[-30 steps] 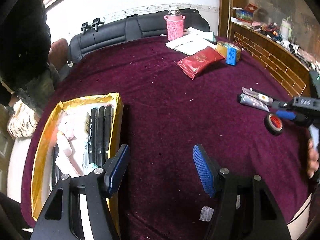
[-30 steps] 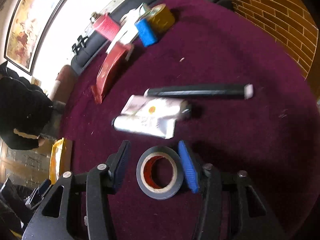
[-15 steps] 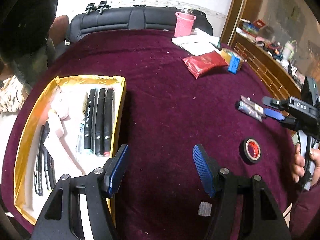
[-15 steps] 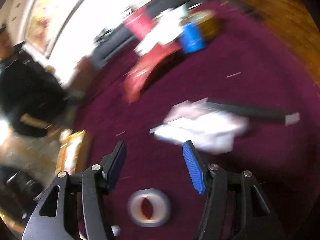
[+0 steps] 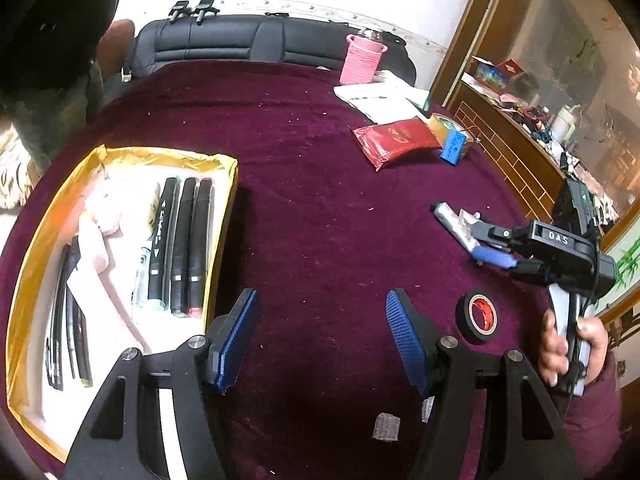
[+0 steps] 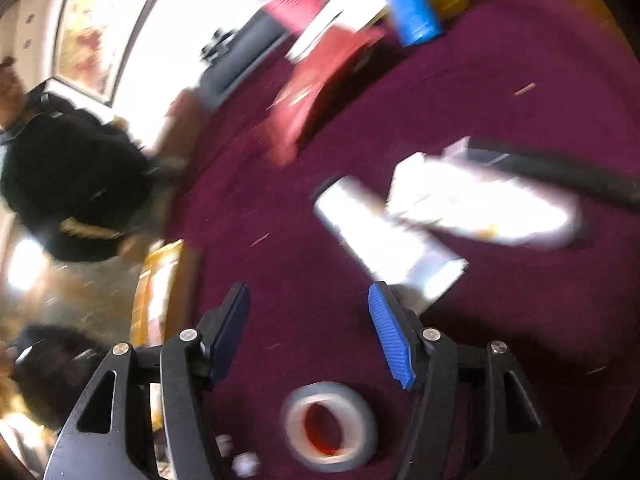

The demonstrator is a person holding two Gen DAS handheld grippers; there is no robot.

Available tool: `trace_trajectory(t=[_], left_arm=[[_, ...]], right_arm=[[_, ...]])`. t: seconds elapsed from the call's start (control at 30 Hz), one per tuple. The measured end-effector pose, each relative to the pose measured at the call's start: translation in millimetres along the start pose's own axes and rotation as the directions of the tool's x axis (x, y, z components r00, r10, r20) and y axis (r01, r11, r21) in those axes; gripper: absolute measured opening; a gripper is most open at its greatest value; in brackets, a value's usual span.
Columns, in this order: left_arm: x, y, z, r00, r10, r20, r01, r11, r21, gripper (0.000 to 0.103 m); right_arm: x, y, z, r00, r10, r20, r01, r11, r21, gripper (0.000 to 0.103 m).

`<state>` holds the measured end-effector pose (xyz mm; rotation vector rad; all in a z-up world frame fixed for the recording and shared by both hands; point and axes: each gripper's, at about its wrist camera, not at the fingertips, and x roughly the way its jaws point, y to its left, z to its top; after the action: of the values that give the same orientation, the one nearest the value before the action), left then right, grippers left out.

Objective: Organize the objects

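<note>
The right tongs (image 6: 310,328) are opening, and nothing is between the tips. They reach toward the silver tubes (image 6: 384,236) on the desk (image 5: 320,208). The roll of black tape (image 6: 330,426) lies on the cloth under them, near the camera, not held. The left tongs (image 5: 320,336) hang wide apart over bare cloth, just beside the yellow tray (image 5: 224,216), and hold nothing.

I think the step now is to pick up a tube. To do it well, the right tongs should come down with one tip on each side of one tube, across its thin middle, and squeeze gently so it does not squash. The two tubes lie touching, so it is best to take the nearer one alone. A long black pen (image 6: 560,168) lies just behind them and should not get bumped.

Counting: one tray, with three fat black markers (image 5: 180,240) side by side in it, some thin dark pens at its left edge, too blurry to count, and some pale things. Two silver tubes. One tape roll. One red packet (image 5: 396,140). One pink cup (image 5: 362,60) at the far edge.
</note>
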<state>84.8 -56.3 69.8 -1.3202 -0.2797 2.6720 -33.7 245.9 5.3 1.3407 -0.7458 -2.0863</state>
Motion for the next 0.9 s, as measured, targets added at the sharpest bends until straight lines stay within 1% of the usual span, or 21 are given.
trace_trajectory(t=[0.03,0.07,0.13,0.17,0.23,0.3,0.37,0.43,0.5,0.53,0.57,0.67,0.73,0.77,0.8,0.87,0.9], left_arm=[[0,0,-1,1.000,-0.005,-0.003,0.005,1.000,0.000,0.060],[-1,1,-2,1.000,-0.007,-0.003,0.007,1.000,0.005,0.060],[-2,1,-3,1.000,-0.003,0.001,0.003,1.000,0.015,0.060],[-1,2,-2,1.000,-0.002,0.004,0.002,1.000,0.017,0.060],[1,2,-2,1.000,-0.007,0.003,0.007,1.000,0.013,0.060],[4,2,-2,1.000,-0.022,-0.003,0.022,1.000,0.007,0.060],[6,0,-4,0.999,-0.031,-0.008,0.031,1.000,0.006,0.060],[6,-1,-6,0.999,-0.035,-0.014,0.035,0.999,0.010,0.060],[3,-1,-7,1.000,-0.029,-0.011,0.029,0.999,0.018,0.060],[1,0,-7,1.000,-0.020,-0.004,0.020,1.000,0.021,0.060],[-1,1,-7,1.000,-0.012,0.002,0.012,1.000,0.019,0.060],[-3,8,-4,1.000,0.001,0.010,-0.001,1.000,-0.005,0.060],[-2,10,-2,1.000,0.004,0.004,-0.004,1.000,-0.008,0.060],[-1,9,-2,1.000,0.009,0.003,-0.009,1.000,-0.001,0.060],[0,9,-1,1.000,0.018,0.000,-0.018,1.000,0.010,0.060],[5,7,0,0.999,0.031,-0.009,-0.031,0.999,0.025,0.060],[9,7,1,0.999,0.031,-0.016,-0.030,0.999,0.027,0.060]], right_arm=[[-2,4,-4,1.000,-0.007,0.001,0.007,1.000,-0.006,0.061],[-6,8,-9,0.999,-0.046,0.001,0.046,0.999,-0.028,0.061],[-18,17,-20,0.990,-0.142,0.018,0.143,0.985,-0.099,0.061],[-26,24,-29,0.979,-0.203,0.033,0.206,0.966,-0.157,0.061],[-32,34,-44,0.959,-0.279,0.046,0.281,0.928,-0.244,0.059],[-29,42,-59,0.932,-0.360,0.037,0.352,0.876,-0.331,0.056],[-20,43,-71,0.900,-0.434,0.040,0.413,0.822,-0.392,0.035],[-7,46,-73,0.879,-0.475,0.039,0.447,0.793,-0.413,0.026],[6,56,-70,0.853,-0.518,0.072,0.493,0.751,-0.439,0.021],[15,62,-69,0.850,-0.522,0.074,0.496,0.744,-0.448,0.018],[22,68,-65,0.859,-0.508,0.065,0.480,0.755,-0.448,0.016],[47,86,-56,0.888,-0.459,0.021,0.417,0.786,-0.456,0.017],[63,96,-48,0.916,-0.401,-0.026,0.344,0.815,-0.467,0.017],[63,98,-42,0.933,-0.355,-0.064,0.291,0.845,-0.449,0.017],[57,98,-38,0.945,-0.319,-0.070,0.261,0.868,-0.422,0.017],[35,97,-30,0.962,-0.271,-0.025,0.240,0.888,-0.393,0.018],[23,94,-25,0.963,-0.270,0.007,0.252,0.887,-0.387,0.018]])
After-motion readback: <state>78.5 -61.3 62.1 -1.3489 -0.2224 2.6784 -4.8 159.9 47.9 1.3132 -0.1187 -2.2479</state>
